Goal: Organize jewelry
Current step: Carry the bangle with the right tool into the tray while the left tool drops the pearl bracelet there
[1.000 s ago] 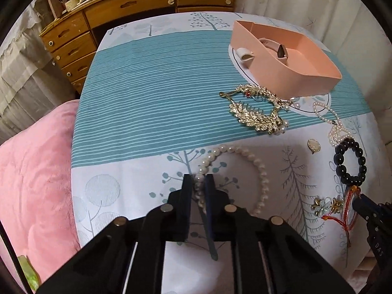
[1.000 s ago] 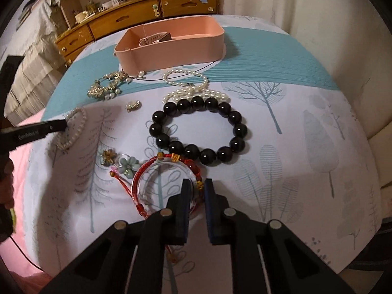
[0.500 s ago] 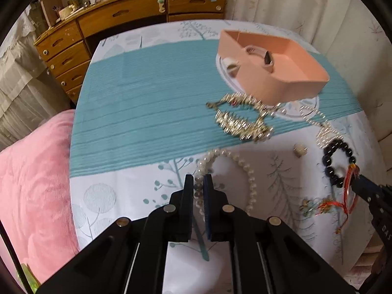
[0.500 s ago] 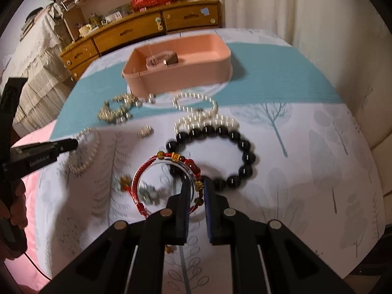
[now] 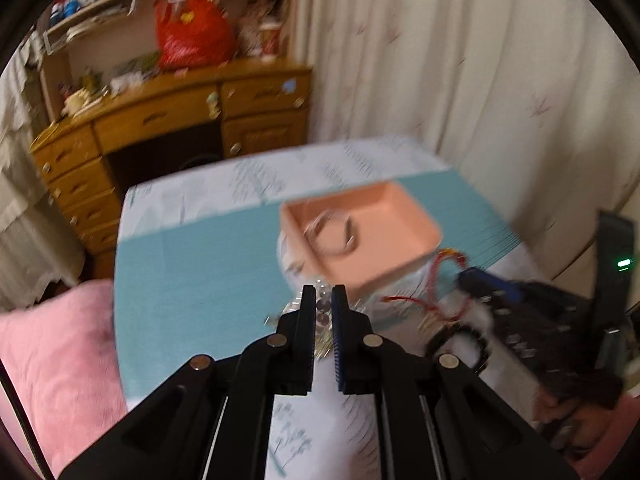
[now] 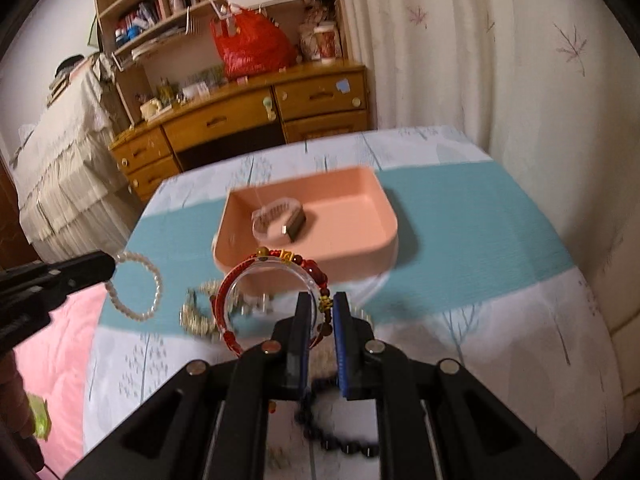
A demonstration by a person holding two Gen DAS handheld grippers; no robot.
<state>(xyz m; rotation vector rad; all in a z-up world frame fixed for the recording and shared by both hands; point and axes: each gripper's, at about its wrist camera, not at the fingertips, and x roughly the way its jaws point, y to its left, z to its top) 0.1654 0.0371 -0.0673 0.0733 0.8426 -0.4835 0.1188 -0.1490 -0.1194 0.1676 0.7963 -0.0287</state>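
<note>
My left gripper (image 5: 323, 300) is shut on a white pearl bracelet (image 5: 322, 312) and holds it in the air; the bracelet also hangs from that gripper in the right wrist view (image 6: 154, 292). My right gripper (image 6: 321, 308) is shut on a red beaded bangle with a clear ring (image 6: 272, 264), lifted above the table. The bangle also shows in the left wrist view (image 5: 444, 264). A pink tray (image 6: 384, 208) stands ahead on the teal-striped cloth with a small bracelet (image 6: 280, 220) inside. The left wrist view is blurred.
A gold leaf piece (image 6: 200, 312) lies on the cloth below the bangle. A black bead bracelet (image 6: 340, 444) lies under my right gripper. A pink cushion (image 5: 52, 360) is at the left. A wooden desk (image 6: 240, 116) and curtain (image 6: 500, 60) stand behind the table.
Both grippers have risen from the table with their bracelets and moved toward the pink tray. The pearl bracelet and the red bangle now hang in the air.
</note>
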